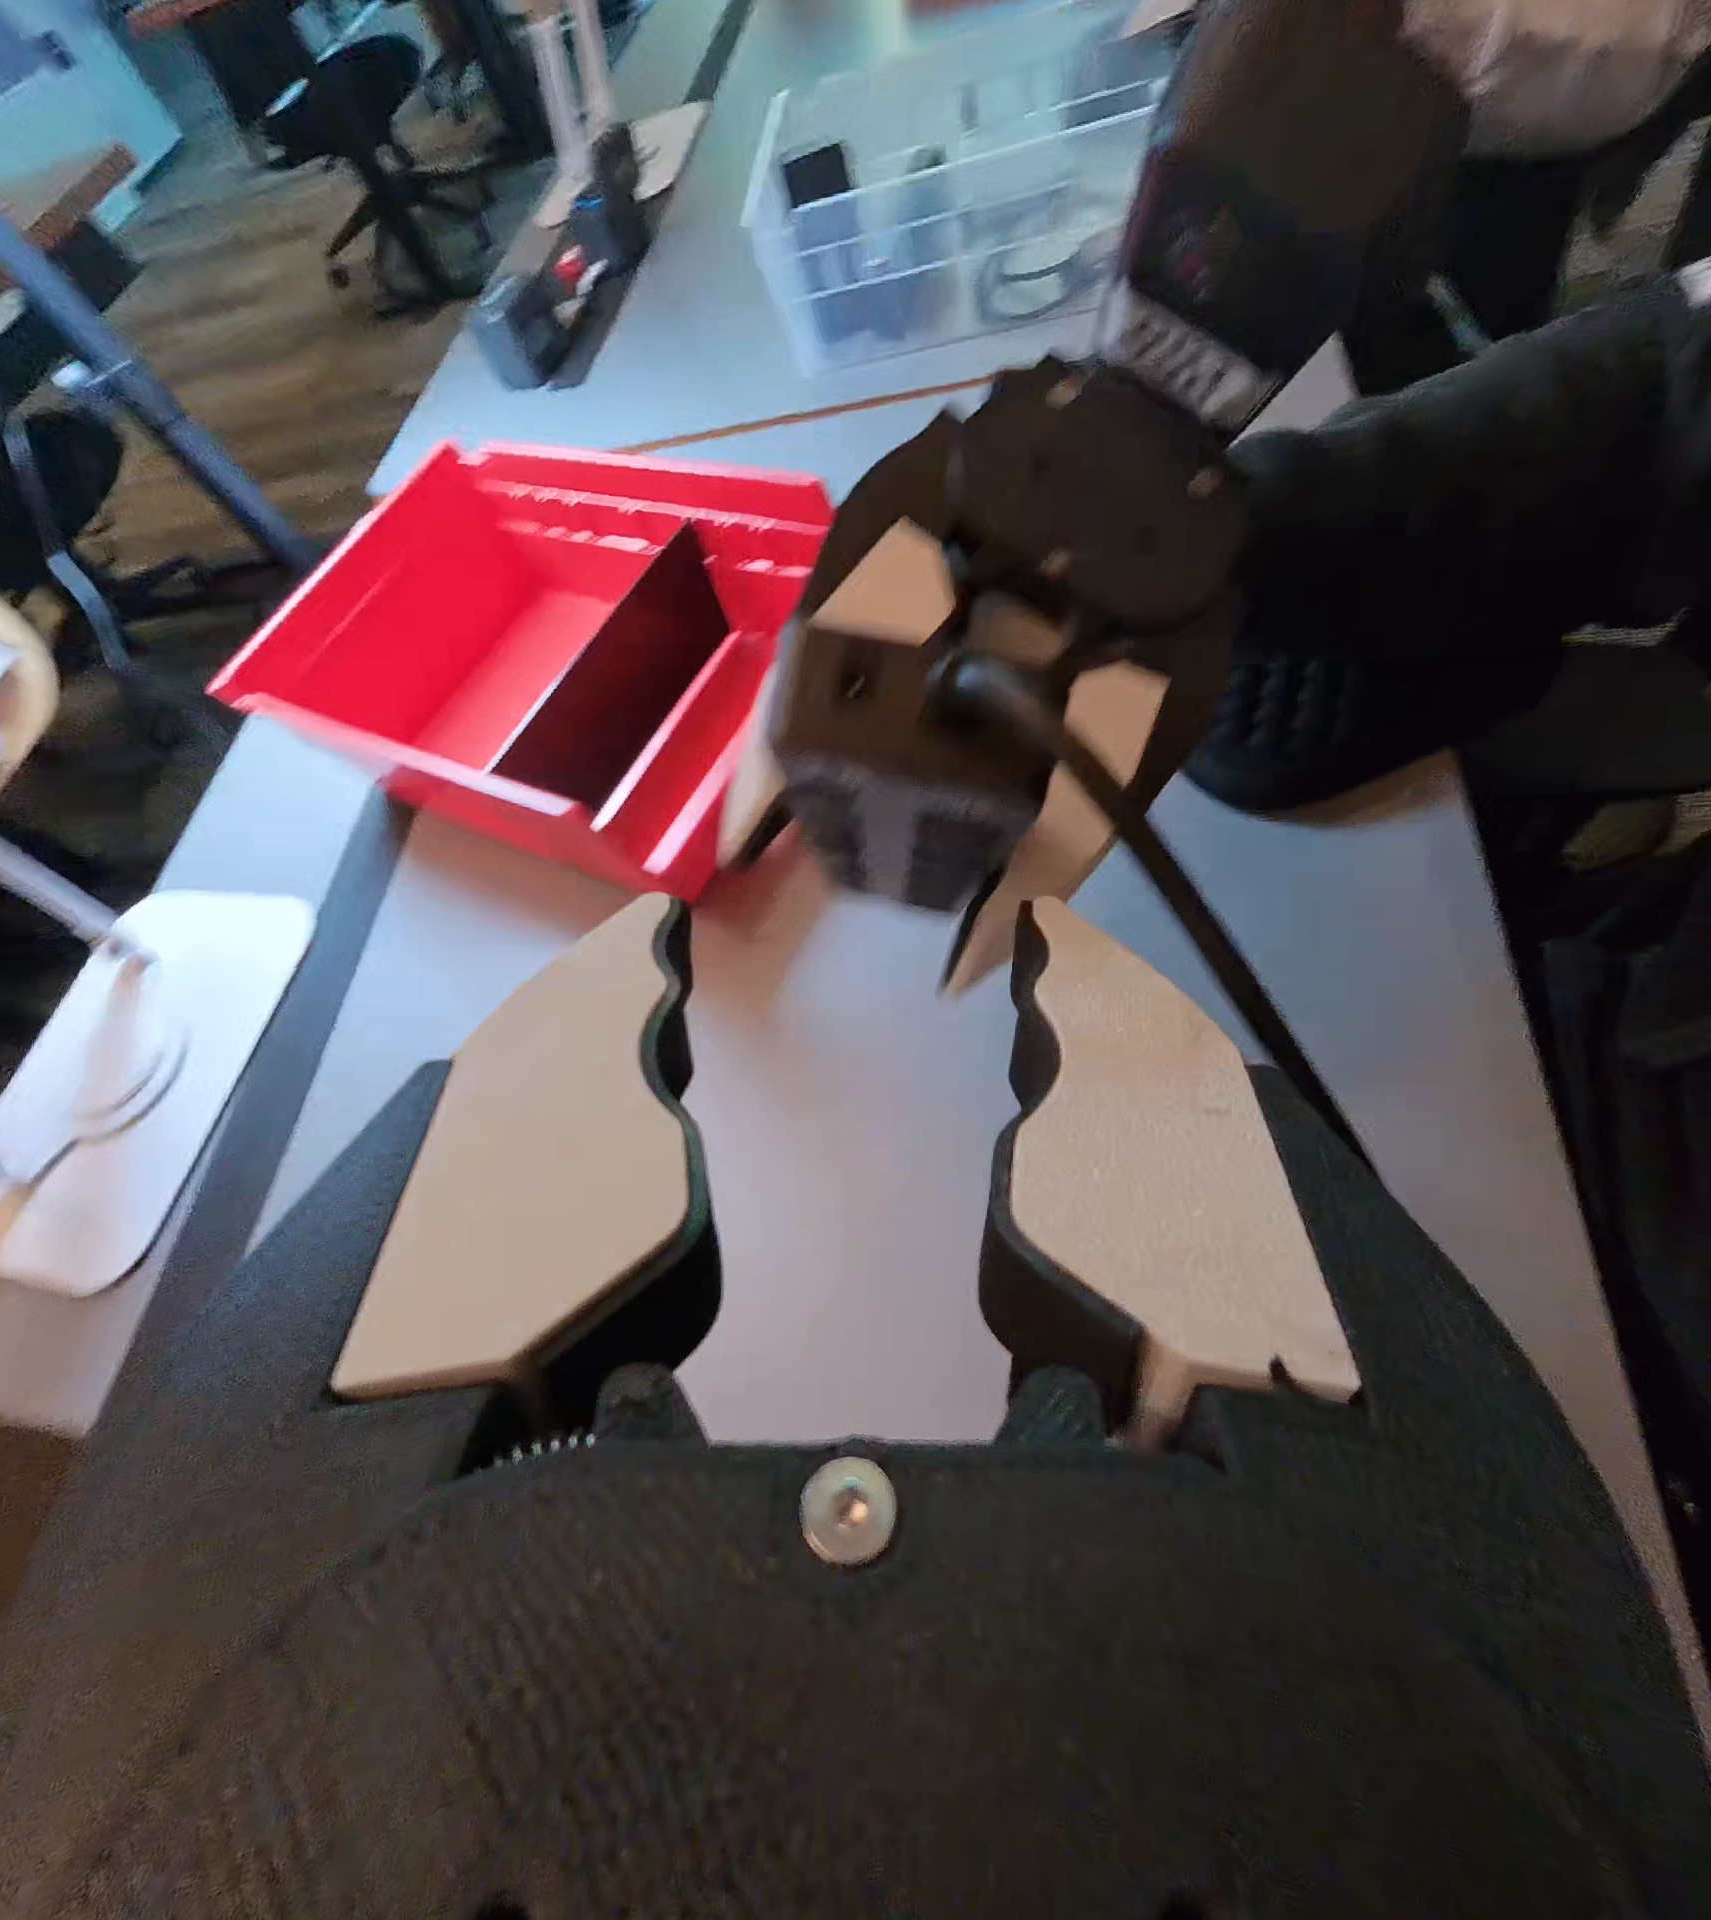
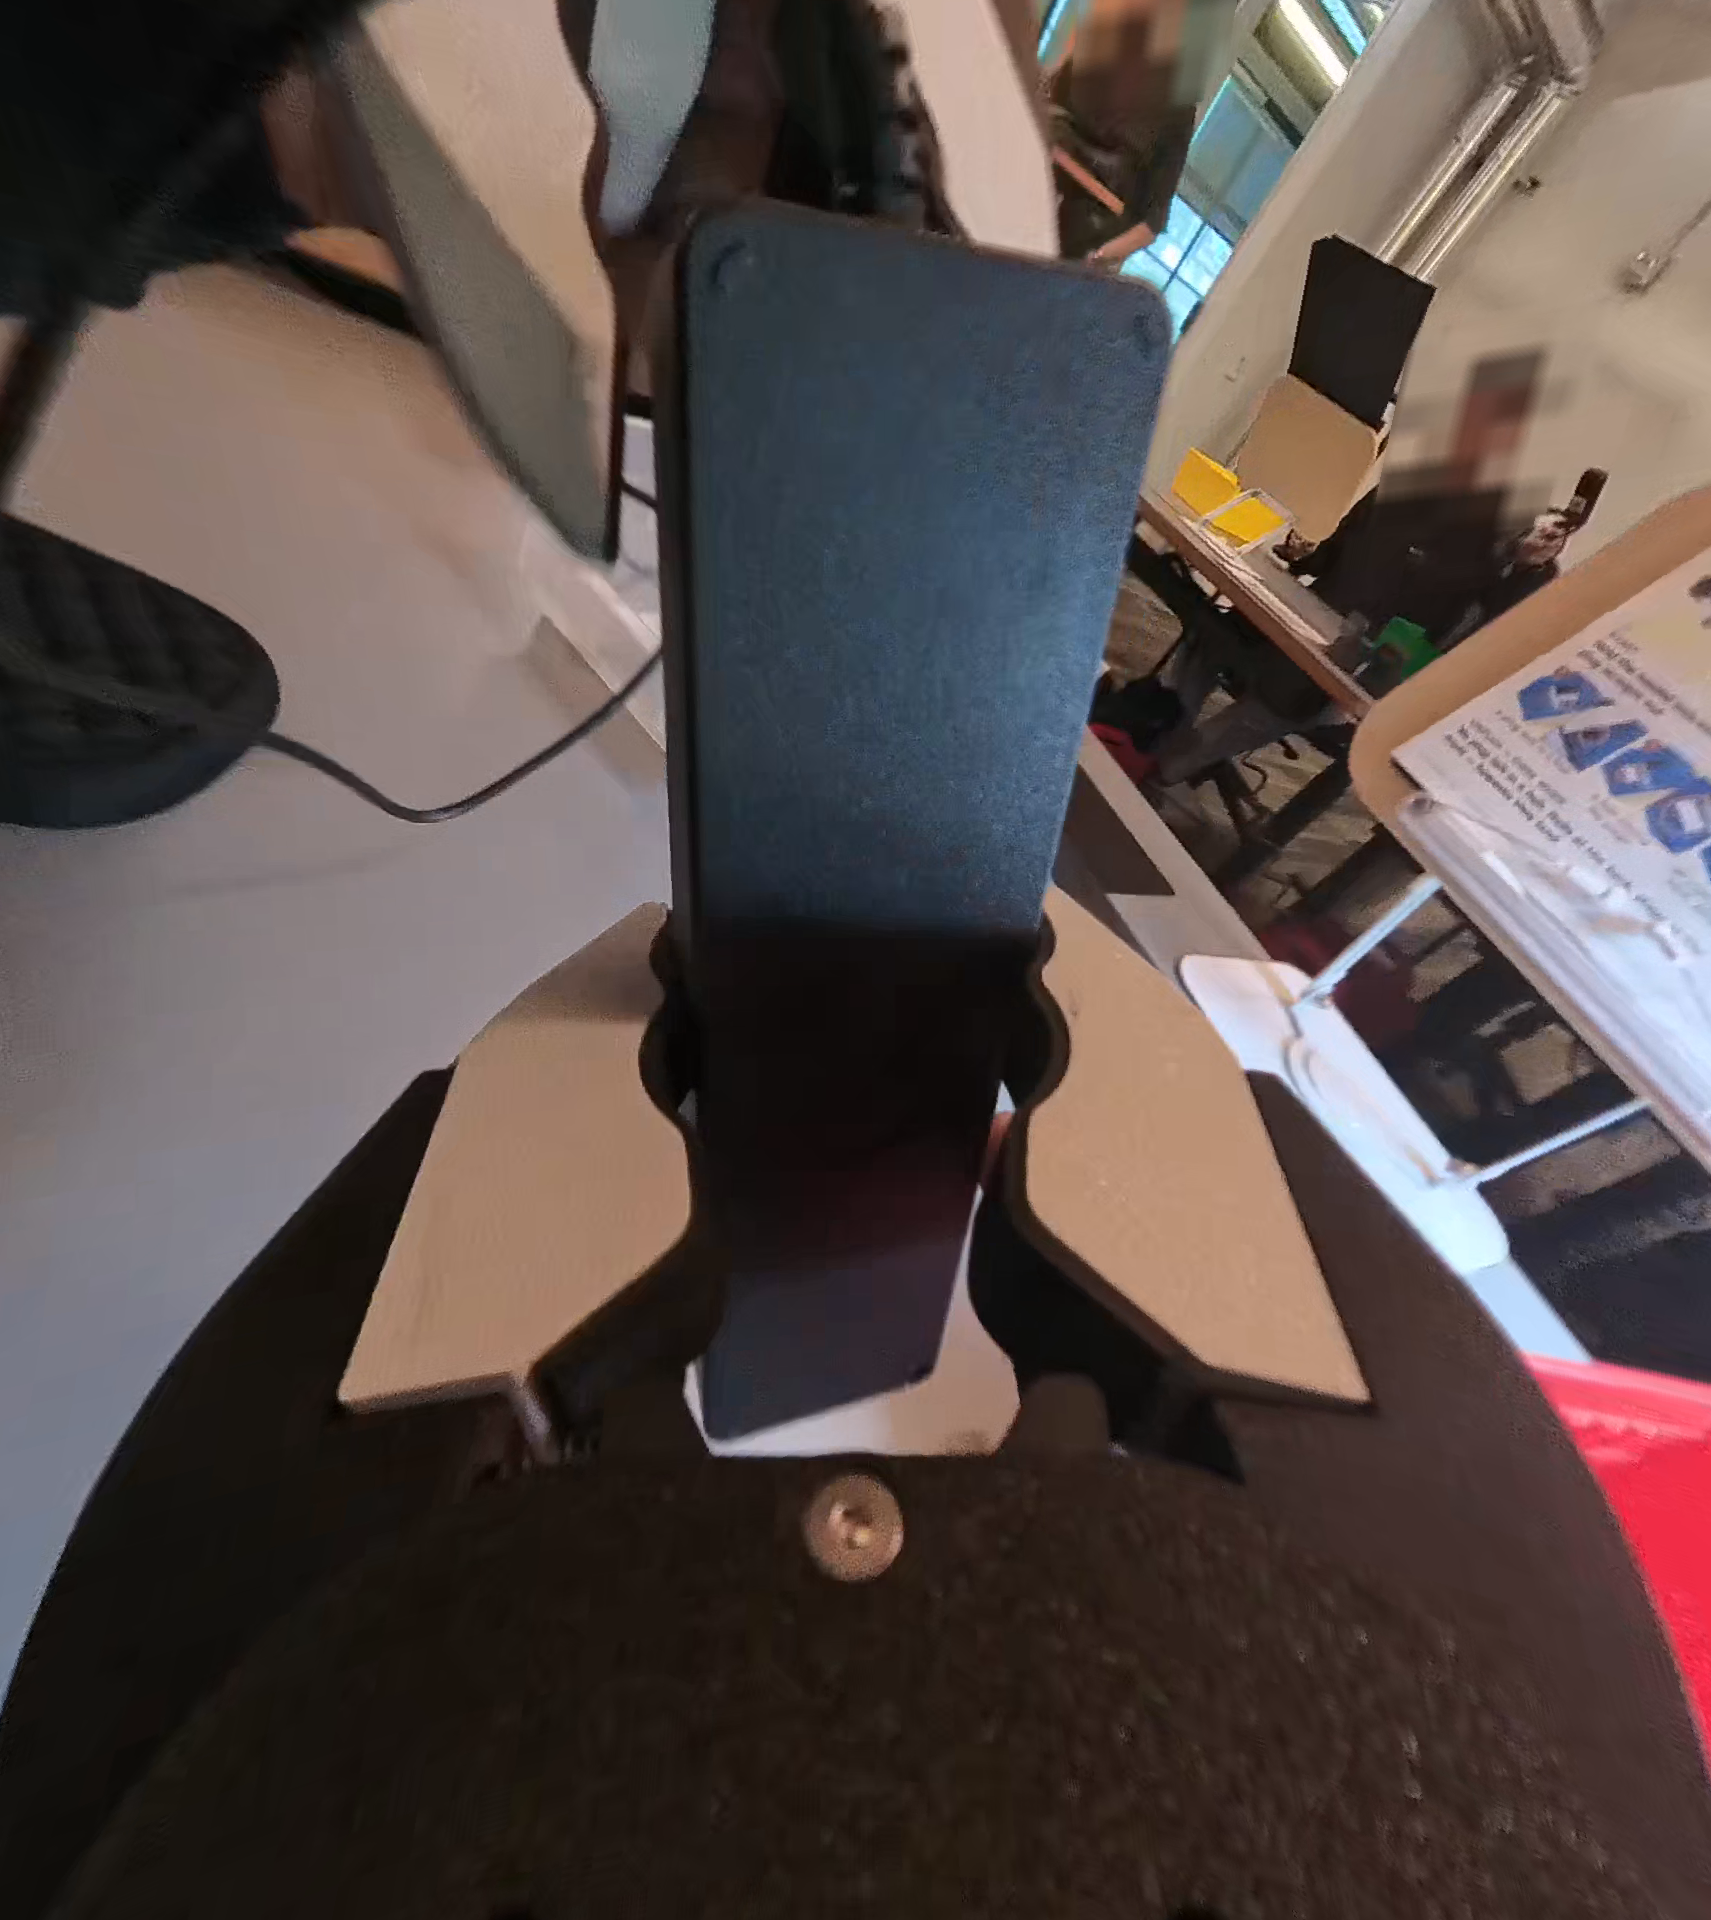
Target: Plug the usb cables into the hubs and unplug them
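In the right wrist view my right gripper point(image 2: 851, 945) is shut on a flat dark rectangular hub point(image 2: 903, 582), which stands up between the fingers. In the left wrist view this gripper point(image 1: 872, 883) holds the hub point(image 1: 882, 748) just above the grey table point(image 1: 830, 1195), with a thick black cable point(image 1: 1173, 883) coming off the hub's near end. My left gripper point(image 1: 846, 935) is open and empty, just in front of the hub and apart from it. Whether any plug sits in a port is blurred.
A red bin point(image 1: 518, 644) with a black divider point(image 1: 622, 665) sits left of the hub; it also shows in the right wrist view point(image 2: 1703, 1558). A white lamp base point(image 1: 124, 1081) lies at the left edge. A clear organiser point(image 1: 934, 229) stands farther back. A thin cable point(image 2: 435, 800) lies on the table. The tips of one gripper are about 6 cm away from the tips of the other.
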